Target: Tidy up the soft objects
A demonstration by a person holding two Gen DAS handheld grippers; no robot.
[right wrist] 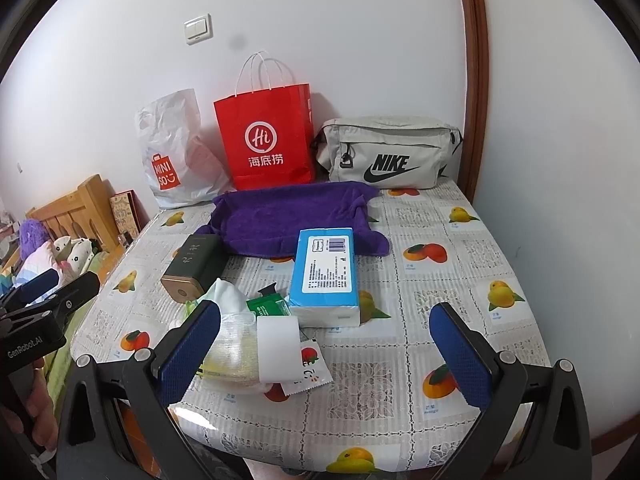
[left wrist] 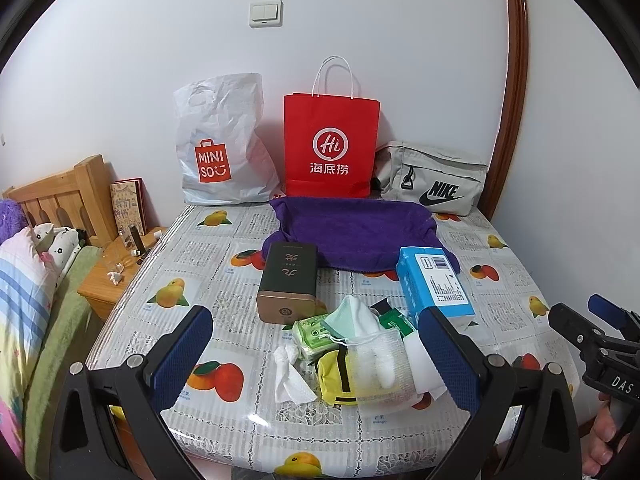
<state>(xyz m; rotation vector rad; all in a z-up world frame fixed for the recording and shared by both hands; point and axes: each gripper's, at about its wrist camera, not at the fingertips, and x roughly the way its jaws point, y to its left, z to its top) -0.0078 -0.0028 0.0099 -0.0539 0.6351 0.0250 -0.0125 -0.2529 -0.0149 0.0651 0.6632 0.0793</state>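
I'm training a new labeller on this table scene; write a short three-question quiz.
1. True or false: the purple towel lies in front of the red paper bag.
2. Which brand marks the grey pouch? A Miniso B Nike C Puma
3. Fill in: both the left gripper and the right gripper are ____.

Key: 1 true; 2 B; 3 open.

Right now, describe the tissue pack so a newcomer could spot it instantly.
Start at the purple towel spread before the red bag. The tissue pack lies at its near edge, partly overlapping it. It is the only light-blue brick, with a white barcode label on top.
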